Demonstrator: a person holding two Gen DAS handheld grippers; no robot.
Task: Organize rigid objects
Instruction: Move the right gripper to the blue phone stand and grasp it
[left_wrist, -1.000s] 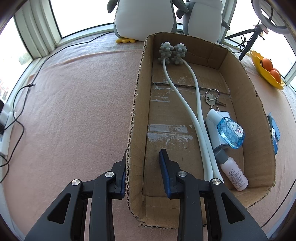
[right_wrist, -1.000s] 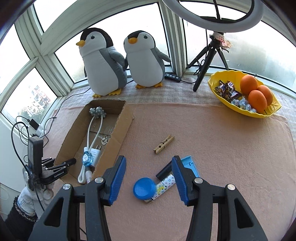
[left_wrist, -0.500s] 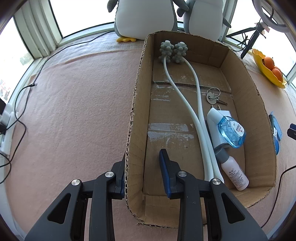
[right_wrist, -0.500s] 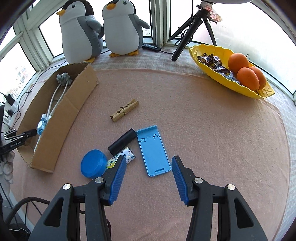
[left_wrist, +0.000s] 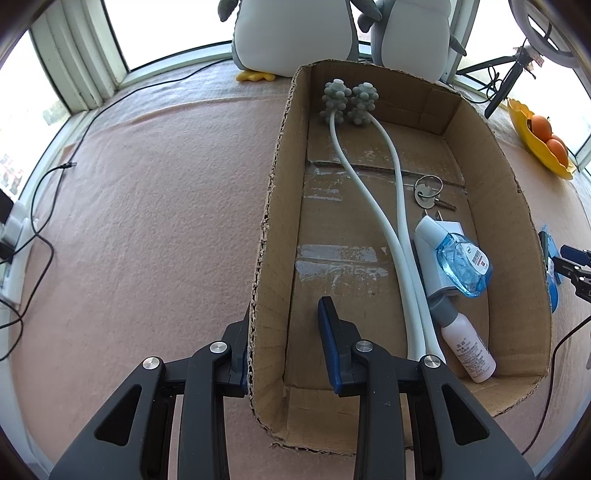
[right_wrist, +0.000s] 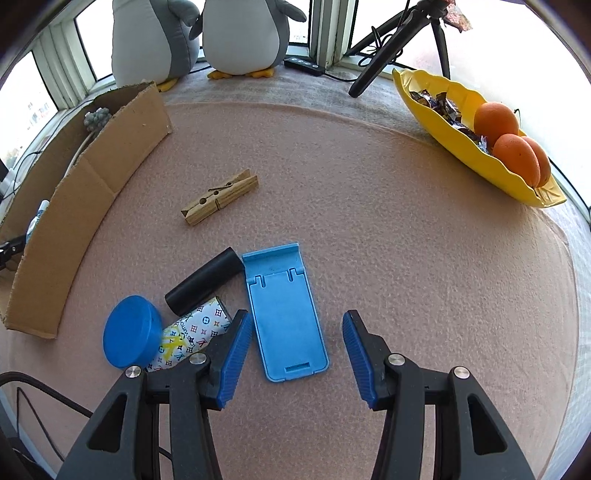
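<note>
1. The left gripper (left_wrist: 282, 332) is clenched on the near left wall of the box (left_wrist: 517, 206), one finger outside and one inside. This looks like a steadying hold, so the box does not slide on the pink cloth (left_wrist: 147, 221) while things go in.
2. The right gripper (right_wrist: 295, 347) is released and grasps nothing. Its jaws stand apart on either side of the near end of the blue stand (right_wrist: 284, 310), which lies flat on the cloth. I judge it the next thing to be picked up.
3. The stand's near end points at the gripper and its long sides are free, save for the tube touching its far left corner, so a grip across its width seems the plain choice.
4. Loose things lie outside the box, just right of its wall, likely waiting to be packed: one stand, one black tube (right_wrist: 205, 282), one blue round lid (right_wrist: 131, 336), one patterned packet (right_wrist: 192, 332) partly under the lid, and one wooden peg (right_wrist: 219, 195) set further off.
5. Inside the box, things lie along the right side, leaving the left floor bare for more: one white massager (left_wrist: 373, 206) with two knobbed heads, one key ring (left_wrist: 428, 188), one white plug (left_wrist: 436, 240), one blue clear bottle (left_wrist: 463, 264) on the plug, and one white bottle (left_wrist: 465, 341).
6. Not for sorting, by my reading: one yellow dish (right_wrist: 443, 122) with two oranges (right_wrist: 495, 118) and some sweets, two penguin toys (right_wrist: 240, 33) at the window, and one tripod (right_wrist: 391, 44).
</note>
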